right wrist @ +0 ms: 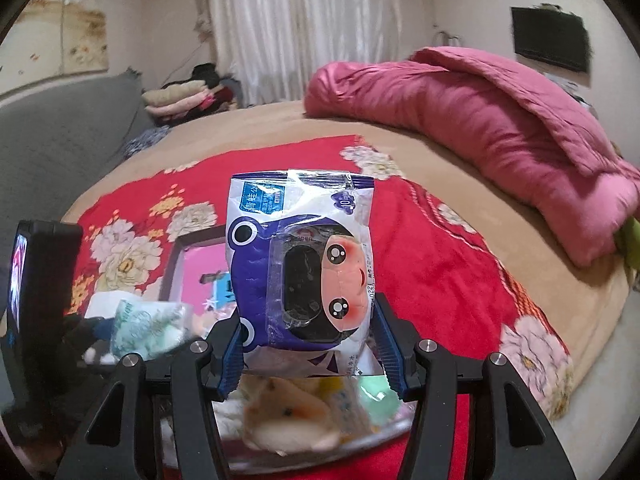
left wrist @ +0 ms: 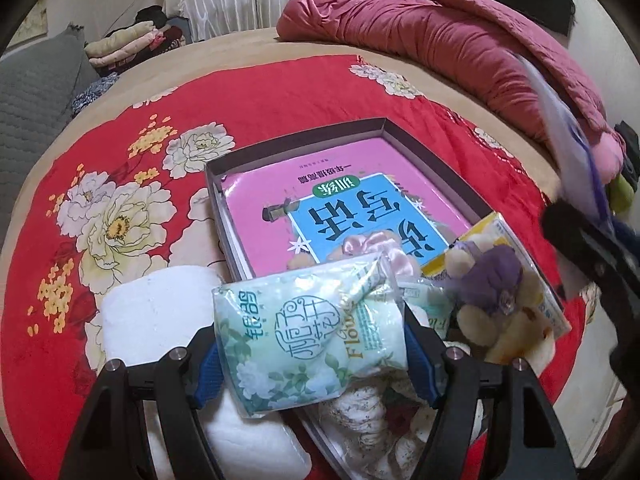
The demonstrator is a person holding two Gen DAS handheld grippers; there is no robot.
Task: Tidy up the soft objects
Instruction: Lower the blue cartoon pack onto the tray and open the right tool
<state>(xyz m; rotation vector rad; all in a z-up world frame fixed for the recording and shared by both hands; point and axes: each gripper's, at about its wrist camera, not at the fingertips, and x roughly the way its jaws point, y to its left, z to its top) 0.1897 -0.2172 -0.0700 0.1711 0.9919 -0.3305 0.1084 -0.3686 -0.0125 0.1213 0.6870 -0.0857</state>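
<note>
On the red floral bed (left wrist: 100, 168), both jaws pinch packs: left gripper (left wrist: 312, 354) tissue pack (left wrist: 304, 336), right gripper (right wrist: 310, 354) wipes pack (right wrist: 300, 260); next, probably lowering them into the box (left wrist: 280, 148) at twelve o'clock.

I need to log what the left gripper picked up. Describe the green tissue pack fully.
The green tissue pack is a soft, pale green plastic packet printed with white flowers, Chinese characters and "Flower" lettering. Its crinkled top is gathered toward the right. The left gripper holds it by both sides between the blue pads, tilted, above a white roll and the shallow box.
</note>
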